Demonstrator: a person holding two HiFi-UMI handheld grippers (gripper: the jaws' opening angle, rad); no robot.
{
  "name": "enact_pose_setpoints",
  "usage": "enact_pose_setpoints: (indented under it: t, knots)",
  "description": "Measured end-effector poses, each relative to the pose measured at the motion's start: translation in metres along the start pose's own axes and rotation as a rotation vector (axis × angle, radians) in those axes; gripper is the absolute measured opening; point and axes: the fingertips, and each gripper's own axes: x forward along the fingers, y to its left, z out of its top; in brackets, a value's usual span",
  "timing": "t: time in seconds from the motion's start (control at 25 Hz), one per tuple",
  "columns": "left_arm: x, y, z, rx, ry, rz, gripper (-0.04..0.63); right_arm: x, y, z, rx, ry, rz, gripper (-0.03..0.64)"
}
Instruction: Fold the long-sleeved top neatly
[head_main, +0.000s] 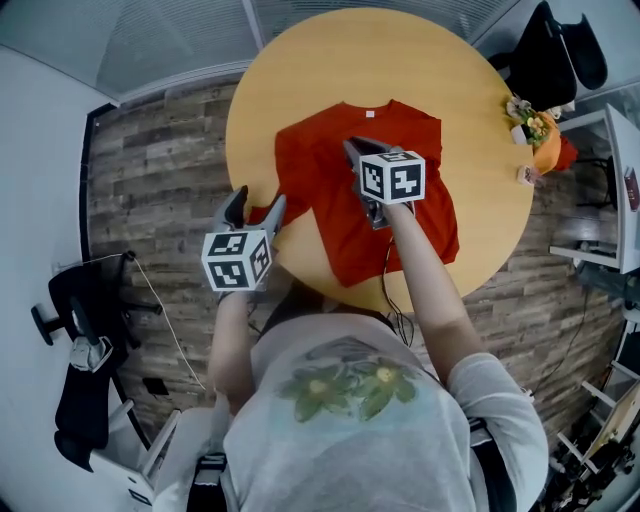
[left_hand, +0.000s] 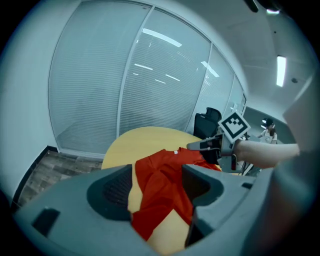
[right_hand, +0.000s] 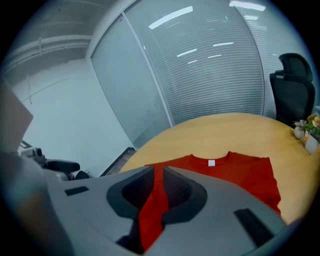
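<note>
Round yellow table (head_main: 480, 90) is covered at its middle by the red long-sleeved top (head_main: 320, 170), spread flat. A strip of its fabric is clamped by the right gripper (right_hand: 159, 175). The left gripper (left_hand: 157, 175) is held with jaws apart at the top's near left edge.

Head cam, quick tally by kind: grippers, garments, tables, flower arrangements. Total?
Grippers: 2, left gripper and right gripper
Garments: 1, red top
Tables: 1, round wooden table
Flower arrangements: 1, flower arrangement at the table's edge
Total: 5
</note>
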Motion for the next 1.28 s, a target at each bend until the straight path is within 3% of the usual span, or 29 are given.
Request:
enact_pose_setpoints:
  t: [0.12, 0.2, 0.4, 0.6, 0.68, 0.92, 1.08, 1.16, 1.28]
  knots:
    - [0.002, 0.012, -0.006, -0.004, 0.017, -0.002, 0.296, 0.014, -0.001, -0.032, -0.03, 0.093, -0.011, 0.141]
    - [0.003, 0.019, -0.011, -0.009, 0.028, -0.003, 0.296, 0.023, 0.001, -0.048, -0.077, 0.136, -0.021, 0.152]
    - [0.004, 0.031, -0.029, -0.021, 0.064, -0.003, 0.296, 0.05, 0.001, -0.09, -0.265, 0.265, -0.08, 0.153]
    - [0.003, 0.047, -0.047, -0.037, 0.098, 0.008, 0.296, 0.074, -0.018, -0.115, -0.375, 0.351, -0.207, 0.15]
    - [0.002, 0.053, -0.054, -0.046, 0.108, 0.015, 0.296, 0.077, -0.023, -0.116, -0.4, 0.362, -0.23, 0.063]
    - [0.004, 0.065, -0.085, -0.022, 0.184, 0.017, 0.296, 0.069, 0.012, -0.079, -0.283, 0.217, -0.139, 0.031]
    - [0.008, 0.06, -0.108, -0.029, 0.24, -0.017, 0.296, 0.078, 0.02, -0.083, -0.266, 0.237, -0.121, 0.043]
    - [0.009, 0.06, -0.119, -0.058, 0.248, -0.018, 0.296, 0.072, 0.02, -0.079, -0.231, 0.208, -0.116, 0.12]
    - [0.013, 0.076, -0.136, -0.154, 0.217, 0.012, 0.296, 0.056, 0.022, -0.067, -0.165, 0.136, -0.114, 0.123]
